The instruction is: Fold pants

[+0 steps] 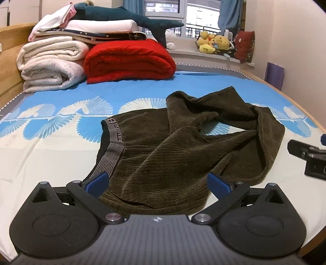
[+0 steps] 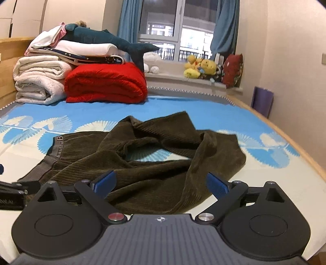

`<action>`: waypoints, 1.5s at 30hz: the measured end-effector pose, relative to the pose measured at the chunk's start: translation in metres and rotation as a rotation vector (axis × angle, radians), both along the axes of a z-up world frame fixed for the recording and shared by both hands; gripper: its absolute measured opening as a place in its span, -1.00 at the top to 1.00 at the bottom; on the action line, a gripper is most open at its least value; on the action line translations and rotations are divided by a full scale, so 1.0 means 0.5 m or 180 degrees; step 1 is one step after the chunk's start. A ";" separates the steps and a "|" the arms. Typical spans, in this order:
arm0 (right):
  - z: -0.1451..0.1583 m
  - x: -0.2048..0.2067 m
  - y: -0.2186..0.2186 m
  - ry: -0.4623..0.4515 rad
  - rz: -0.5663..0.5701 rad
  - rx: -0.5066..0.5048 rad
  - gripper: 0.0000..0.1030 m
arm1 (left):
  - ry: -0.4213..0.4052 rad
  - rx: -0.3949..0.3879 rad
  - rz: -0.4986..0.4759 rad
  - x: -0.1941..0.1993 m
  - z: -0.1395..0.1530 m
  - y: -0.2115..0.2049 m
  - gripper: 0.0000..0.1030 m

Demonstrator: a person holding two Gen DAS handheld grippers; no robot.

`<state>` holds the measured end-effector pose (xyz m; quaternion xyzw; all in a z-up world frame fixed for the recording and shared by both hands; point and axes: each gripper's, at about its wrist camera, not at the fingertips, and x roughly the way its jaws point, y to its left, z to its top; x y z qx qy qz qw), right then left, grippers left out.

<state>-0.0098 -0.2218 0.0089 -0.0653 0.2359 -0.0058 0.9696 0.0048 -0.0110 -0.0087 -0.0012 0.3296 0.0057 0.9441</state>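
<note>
Dark olive corduroy pants lie crumpled on the bed, grey waistband at the left and the legs twisted to the right. They also show in the right wrist view. My left gripper is open, its blue pads straddling the near edge of the pants by the waistband. My right gripper is open over the near edge of the leg part. The right gripper shows at the right edge of the left wrist view.
The bed sheet is white with a blue fan pattern. Folded white blankets, a red blanket and a plush shark are stacked at the back left. Stuffed toys sit on the windowsill. The bed's wooden edge runs along the right.
</note>
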 end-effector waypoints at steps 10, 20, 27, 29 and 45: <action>-0.001 0.008 0.016 0.0200 0.0304 0.0180 -0.99 | 0.0069 -0.0043 -0.0028 0.005 -0.004 0.002 -0.99; -0.007 0.024 0.008 0.0426 0.0283 0.0394 -0.99 | 0.0094 -0.0052 -0.0032 0.006 -0.007 0.003 -0.99; -0.011 0.021 0.001 0.0370 0.0175 0.0279 -0.95 | 0.0108 -0.0042 -0.0055 0.008 -0.011 -0.001 -0.99; -0.013 0.021 0.003 0.0380 0.0181 0.0244 -0.90 | 0.0108 -0.0046 -0.0061 0.008 -0.010 -0.002 -0.99; -0.007 0.020 0.008 0.0347 0.0226 0.0247 -0.77 | 0.0092 -0.0021 -0.0096 0.009 -0.011 -0.011 -0.99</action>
